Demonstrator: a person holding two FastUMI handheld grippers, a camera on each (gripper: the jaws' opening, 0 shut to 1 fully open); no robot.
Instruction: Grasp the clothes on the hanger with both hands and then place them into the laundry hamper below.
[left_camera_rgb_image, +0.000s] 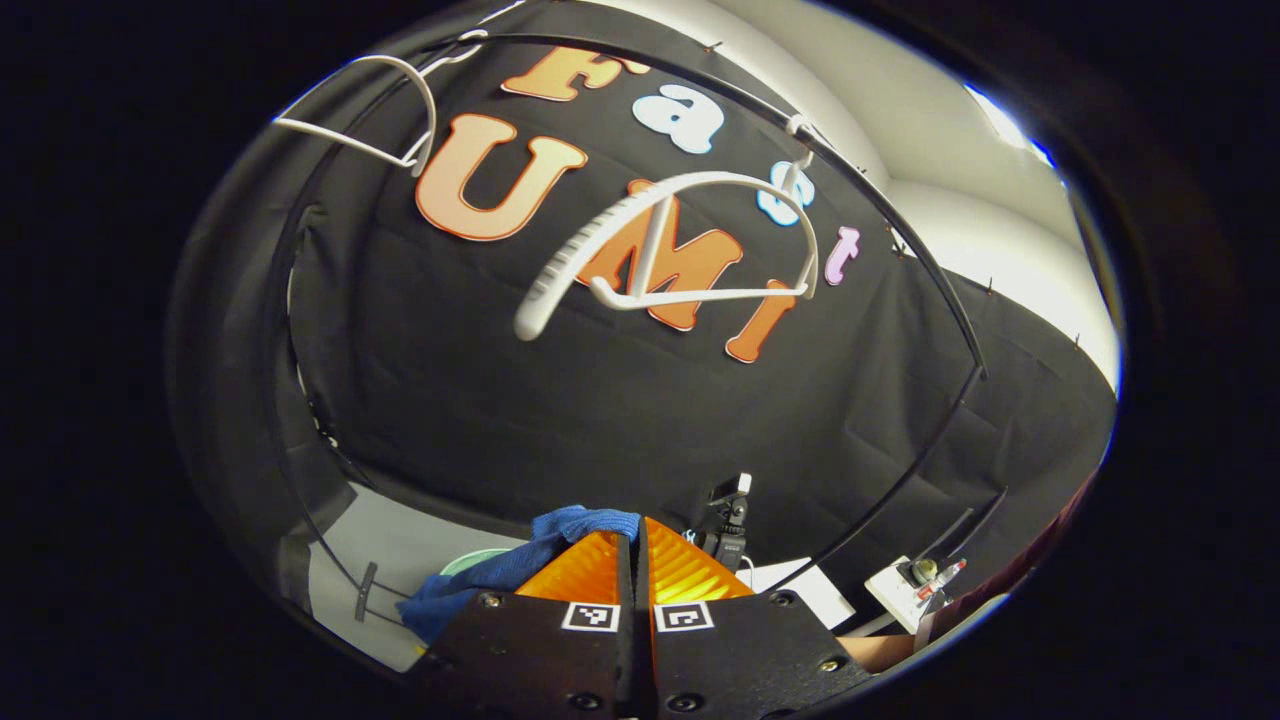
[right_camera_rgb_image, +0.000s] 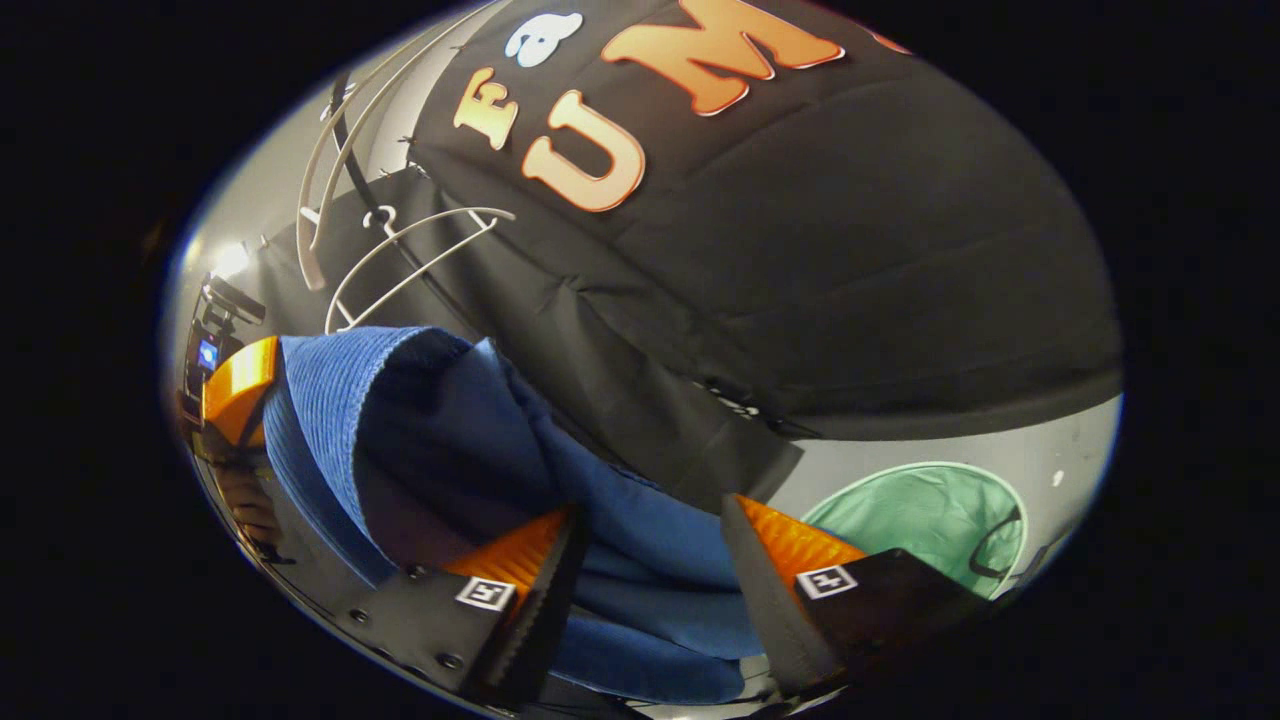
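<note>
The blue garment (right_camera_rgb_image: 460, 440) hangs off the hanger, stretched between my two grippers. In the left gripper view my left gripper (left_camera_rgb_image: 637, 560) has its orange fingers pressed together, and a fold of the blue garment (left_camera_rgb_image: 520, 565) spills out to their left. That left gripper (right_camera_rgb_image: 240, 385) also shows in the right gripper view, holding the ribbed hem. My right gripper (right_camera_rgb_image: 650, 560) stands open, its fingers wide apart, with cloth bunched in the gap. The green hamper (right_camera_rgb_image: 920, 520) lies low at right, its rim (left_camera_rgb_image: 470, 560) peeking behind the cloth. The white hanger (left_camera_rgb_image: 680, 240) hangs bare on the rail.
A second bare white hanger (left_camera_rgb_image: 370, 100) hangs farther left on the black rail (left_camera_rgb_image: 900, 230). A black device on a stand (left_camera_rgb_image: 730, 520) rises behind my left fingers. A white box with small items (left_camera_rgb_image: 920, 585) sits at the right, near a person's sleeve.
</note>
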